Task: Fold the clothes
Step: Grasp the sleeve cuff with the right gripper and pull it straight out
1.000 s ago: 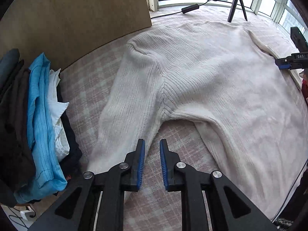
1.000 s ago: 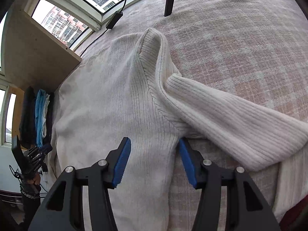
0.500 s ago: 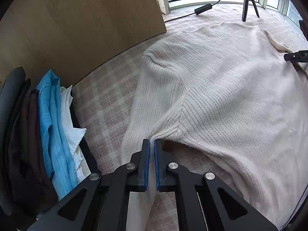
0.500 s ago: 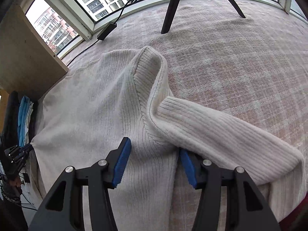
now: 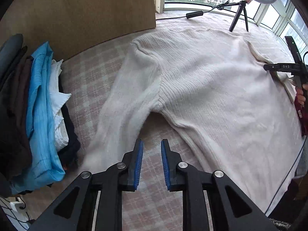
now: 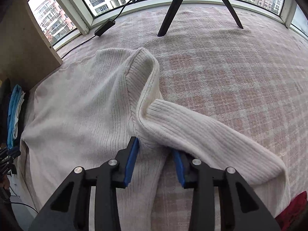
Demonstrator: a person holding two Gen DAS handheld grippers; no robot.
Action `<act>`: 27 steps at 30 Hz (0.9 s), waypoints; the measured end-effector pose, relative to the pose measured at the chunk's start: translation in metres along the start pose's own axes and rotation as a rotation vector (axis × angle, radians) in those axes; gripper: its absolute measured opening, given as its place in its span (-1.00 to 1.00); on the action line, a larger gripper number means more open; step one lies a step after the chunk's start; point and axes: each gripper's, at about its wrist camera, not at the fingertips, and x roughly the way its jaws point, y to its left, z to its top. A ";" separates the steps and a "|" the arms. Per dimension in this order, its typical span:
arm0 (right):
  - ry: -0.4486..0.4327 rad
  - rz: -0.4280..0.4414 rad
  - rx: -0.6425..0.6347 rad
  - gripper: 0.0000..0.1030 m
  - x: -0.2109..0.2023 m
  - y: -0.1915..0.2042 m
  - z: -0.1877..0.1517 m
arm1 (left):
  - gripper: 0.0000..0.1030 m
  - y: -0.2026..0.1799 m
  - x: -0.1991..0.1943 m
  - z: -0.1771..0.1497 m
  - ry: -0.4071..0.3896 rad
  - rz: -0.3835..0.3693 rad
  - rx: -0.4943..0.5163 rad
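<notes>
1. We see the cream sweater (image 5: 202, 88) spread flat on the checked blanket (image 6: 221, 73).
2. Our right gripper (image 6: 156, 154) is closing around its armpit fold.
3. Our left gripper (image 5: 152, 161) is opening, nothing between its jaws.

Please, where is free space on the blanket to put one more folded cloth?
Free: the checked blanket right of the white sweater, toward the tripod. A narrower strip lies between the sweater's sleeve and the clothes pile. The sweater covers the middle.
</notes>
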 end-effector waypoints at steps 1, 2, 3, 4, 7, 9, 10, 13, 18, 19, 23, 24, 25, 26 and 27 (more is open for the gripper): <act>0.012 0.009 0.003 -0.23 0.000 0.000 -0.001 | -0.59 -0.012 0.004 -0.006 0.023 -0.040 -0.011; 0.015 0.019 0.002 -0.18 -0.002 0.001 -0.003 | -0.58 -0.020 0.008 -0.010 0.041 -0.076 -0.022; 0.016 0.023 -0.002 -0.16 -0.004 0.001 -0.006 | -0.58 -0.027 0.013 -0.014 0.053 -0.114 -0.034; 0.016 0.027 -0.008 -0.15 -0.005 0.002 -0.008 | -0.56 -0.032 0.016 -0.017 0.059 -0.135 -0.046; 0.021 0.025 -0.026 -0.13 -0.006 0.004 -0.016 | -0.49 -0.039 0.028 -0.024 0.076 -0.166 -0.091; 0.023 0.002 -0.030 -0.13 -0.003 0.003 -0.018 | -0.85 -0.042 0.036 -0.021 0.075 -0.202 -0.113; 0.023 -0.009 -0.028 -0.13 -0.001 0.002 -0.018 | -0.94 -0.043 0.039 -0.020 0.073 -0.187 -0.112; 0.024 -0.003 -0.024 -0.13 0.003 0.001 -0.018 | -0.96 -0.043 0.033 -0.020 0.059 -0.130 -0.115; -0.035 -0.112 -0.025 -0.10 0.000 -0.010 -0.013 | -0.96 -0.015 0.024 -0.040 0.067 -0.110 -0.198; -0.028 -0.098 -0.022 -0.08 -0.002 -0.012 -0.013 | -0.96 -0.015 0.020 -0.040 0.058 -0.109 -0.193; 0.007 -0.110 -0.079 -0.08 -0.014 -0.007 -0.016 | -0.93 -0.022 -0.005 -0.037 0.010 -0.043 -0.143; -0.005 -0.123 -0.089 -0.08 -0.022 -0.010 -0.016 | -0.89 -0.021 -0.012 -0.037 -0.002 -0.030 -0.138; -0.016 -0.135 -0.098 -0.08 -0.030 -0.012 -0.017 | -0.85 -0.021 -0.019 -0.038 -0.014 -0.017 -0.134; -0.030 -0.117 -0.073 -0.08 -0.042 -0.021 -0.017 | -0.80 -0.017 -0.027 -0.040 -0.023 -0.004 -0.124; -0.045 -0.095 -0.044 -0.08 -0.054 -0.030 -0.017 | -0.79 -0.010 -0.035 -0.043 -0.032 0.009 -0.110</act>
